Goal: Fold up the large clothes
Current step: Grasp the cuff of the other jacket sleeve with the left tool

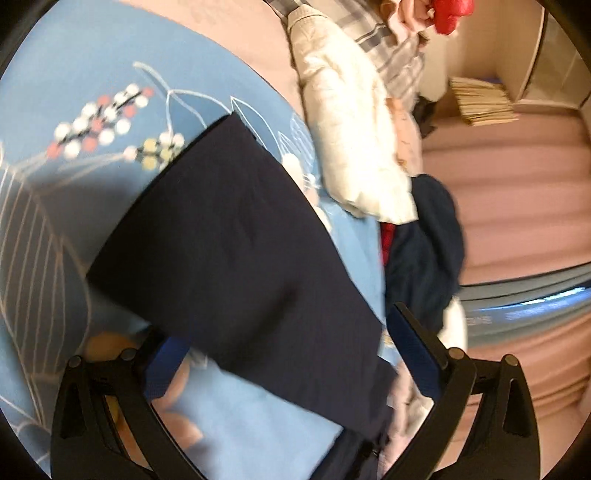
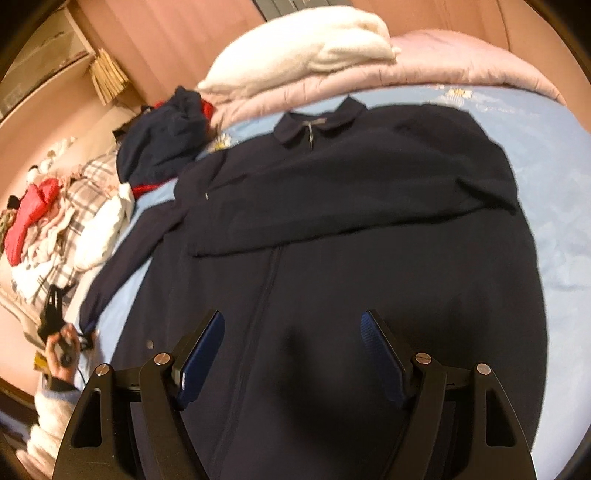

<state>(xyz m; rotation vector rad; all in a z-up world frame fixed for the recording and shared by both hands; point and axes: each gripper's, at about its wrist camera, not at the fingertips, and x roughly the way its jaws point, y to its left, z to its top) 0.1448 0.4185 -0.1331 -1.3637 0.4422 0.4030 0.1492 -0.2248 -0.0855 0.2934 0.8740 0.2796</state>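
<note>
A large navy zip jacket (image 2: 332,229) lies flat on the light blue bedsheet (image 2: 565,206), collar at the far end. One sleeve is folded across its chest; the other sleeve (image 2: 122,258) stretches out to the left. My right gripper (image 2: 291,332) is open and empty, hovering over the jacket's lower front. In the left wrist view, that navy sleeve (image 1: 236,251) lies between the spread fingers of my left gripper (image 1: 280,339), which is open and not clamped on it. The left gripper also shows at the sleeve's cuff in the right wrist view (image 2: 55,317).
A heap of clothes lies at the bed's edge: a cream garment (image 1: 351,122), plaid fabric (image 1: 399,48), a red item (image 1: 450,14) and a bundled navy garment (image 1: 424,251). A white folded blanket (image 2: 306,48) rests on a pink quilt (image 2: 424,62) at the head.
</note>
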